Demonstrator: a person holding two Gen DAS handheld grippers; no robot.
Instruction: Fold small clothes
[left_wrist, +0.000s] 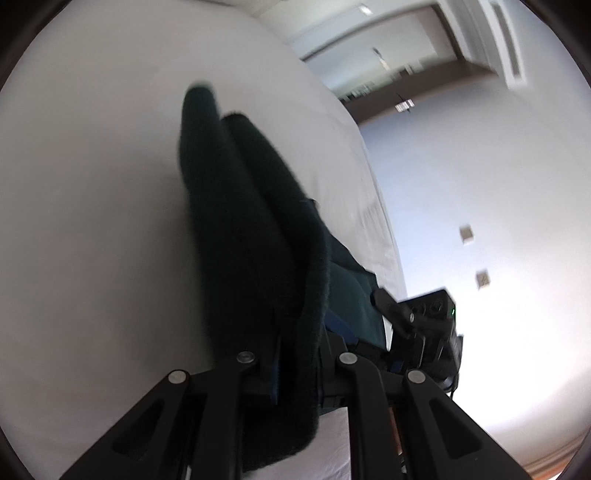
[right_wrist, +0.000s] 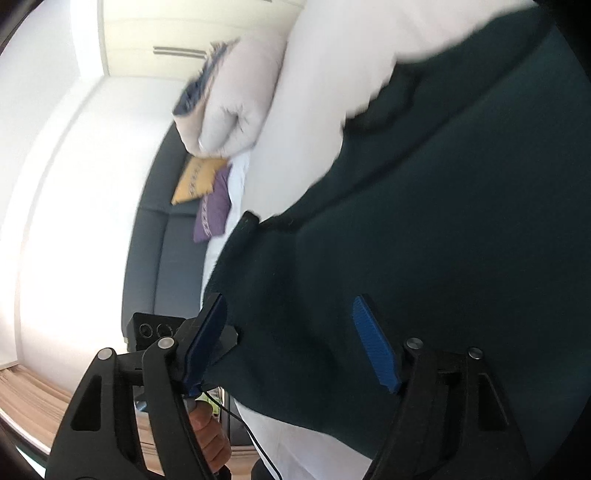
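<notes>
Left gripper (left_wrist: 295, 365) fingertips buried under thick dark green knitted garment (left_wrist: 251, 229), pads unseen. Garment tip blurred against white bed sheet (left_wrist: 92, 221). Dark green cloth edges smeared in right wrist view, running off frame right. Yellow cushion (right_wrist: 197, 181) half hidden behind white pillow (right_wrist: 236, 110). Hand (right_wrist: 210, 439) mostly covered by black linkage.

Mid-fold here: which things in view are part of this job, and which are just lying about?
In the job:
- dark green garment
- left gripper, shut on its edge
- right gripper, open over the cloth
- white bed

Lying about:
- yellow cushion
- purple cushion
- white pillow
</notes>
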